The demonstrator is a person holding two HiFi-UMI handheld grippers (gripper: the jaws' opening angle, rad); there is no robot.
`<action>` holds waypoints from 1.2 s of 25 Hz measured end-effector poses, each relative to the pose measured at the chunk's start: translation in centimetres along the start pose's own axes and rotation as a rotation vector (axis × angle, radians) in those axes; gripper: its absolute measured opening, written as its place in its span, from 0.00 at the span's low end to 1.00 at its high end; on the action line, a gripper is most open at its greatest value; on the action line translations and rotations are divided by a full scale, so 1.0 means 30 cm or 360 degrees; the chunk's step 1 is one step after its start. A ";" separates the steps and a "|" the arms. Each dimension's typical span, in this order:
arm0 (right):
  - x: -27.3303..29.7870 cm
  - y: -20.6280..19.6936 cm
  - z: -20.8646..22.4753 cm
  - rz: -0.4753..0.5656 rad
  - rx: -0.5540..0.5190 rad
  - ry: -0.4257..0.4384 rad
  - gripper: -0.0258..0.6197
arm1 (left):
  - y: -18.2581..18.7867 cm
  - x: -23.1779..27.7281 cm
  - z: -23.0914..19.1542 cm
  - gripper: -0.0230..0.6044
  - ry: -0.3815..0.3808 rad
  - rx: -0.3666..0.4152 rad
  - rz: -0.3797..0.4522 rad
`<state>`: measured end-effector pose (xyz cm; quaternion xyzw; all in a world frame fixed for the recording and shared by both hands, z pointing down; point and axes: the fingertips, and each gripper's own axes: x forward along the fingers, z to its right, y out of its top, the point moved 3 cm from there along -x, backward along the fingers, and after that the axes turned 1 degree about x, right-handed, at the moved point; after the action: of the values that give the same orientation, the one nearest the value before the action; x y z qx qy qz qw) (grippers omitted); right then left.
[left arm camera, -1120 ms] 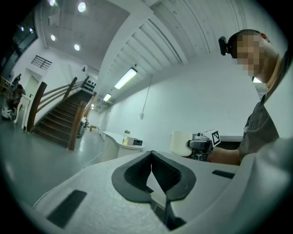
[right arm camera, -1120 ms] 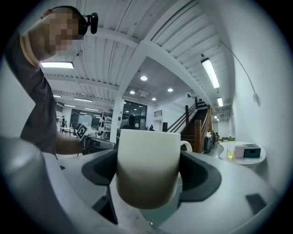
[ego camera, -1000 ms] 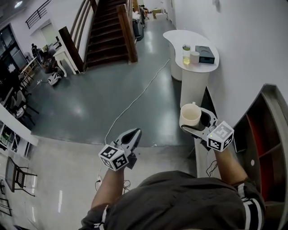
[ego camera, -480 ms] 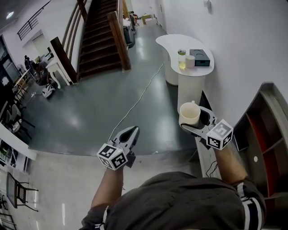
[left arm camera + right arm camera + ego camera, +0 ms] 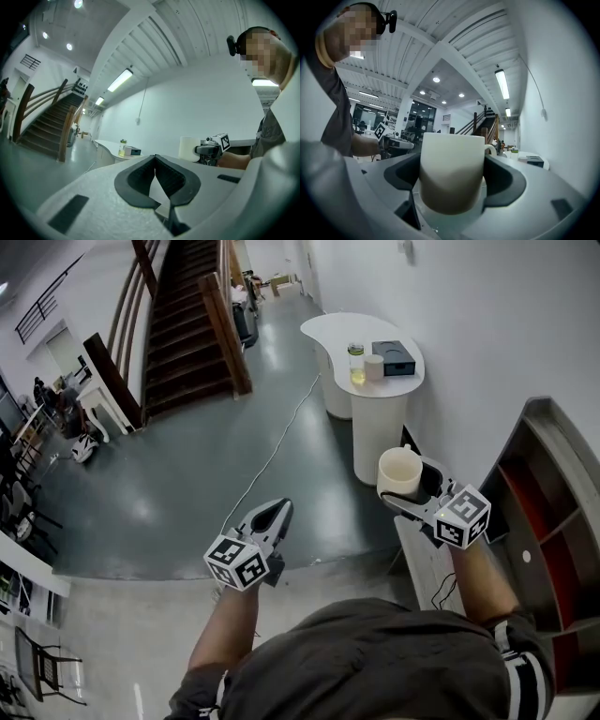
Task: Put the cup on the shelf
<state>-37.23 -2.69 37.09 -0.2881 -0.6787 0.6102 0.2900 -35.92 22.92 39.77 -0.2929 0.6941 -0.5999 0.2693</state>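
A large hall with a polished grey floor is recorded. A wooden staircase rises at the far left, and a white wall runs along the right.

Left of centre, the left gripper is held out over the floor. Its jaws are seen brought together at the tips, with nothing between them.

Further right and far off, a white pedestal counter stands against the wall. Nearer, the right gripper is seen with its jaws set wide and pressed on either side of the cup. The cup is a pale mug carried upright, mouth up, with its handle turned to the far side.

At the right edge stands the shelf, a dark-framed unit with red-lined compartments.

The deciding relation is noted as follows. The shelf lies to the right of the cup and somewhat nearer, well apart from it, on the side of the holding arm. It is judged that the cup must be carried rightward, kept upright, by the right gripper. The left gripper is farther off and not needed.
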 end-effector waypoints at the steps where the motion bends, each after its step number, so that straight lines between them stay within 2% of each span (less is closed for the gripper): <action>1: -0.024 0.007 0.011 0.0001 -0.0002 -0.0036 0.67 | 0.007 0.028 0.010 0.05 -0.0029 0.0003 -0.0004; 5: -0.148 0.039 0.061 -0.0007 -0.0026 -0.0207 0.67 | 0.039 0.178 0.084 0.05 -0.0207 0.0032 -0.0016; 11: -0.443 0.078 0.155 -0.0019 -0.0061 -0.0561 0.67 | 0.070 0.470 0.303 0.05 -0.0591 0.0081 -0.0017; 21: -1.118 0.203 0.166 -0.0052 -0.0143 -0.1343 0.67 | 0.086 0.843 0.893 0.05 -0.1322 0.0143 -0.0043; 26: -1.469 0.235 0.068 -0.0091 -0.0163 -0.1750 0.67 | 0.082 0.932 1.235 0.05 -0.1665 0.0151 -0.0038; 30: -1.706 0.262 -0.017 -0.0142 -0.0179 -0.2000 0.67 | 0.074 0.948 1.467 0.05 -0.1862 0.0116 -0.0044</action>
<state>-2.48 -39.78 27.15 0.1392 -0.7617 0.6137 -0.1544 -23.63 -27.30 30.99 -0.5750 0.4050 -0.3656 0.6097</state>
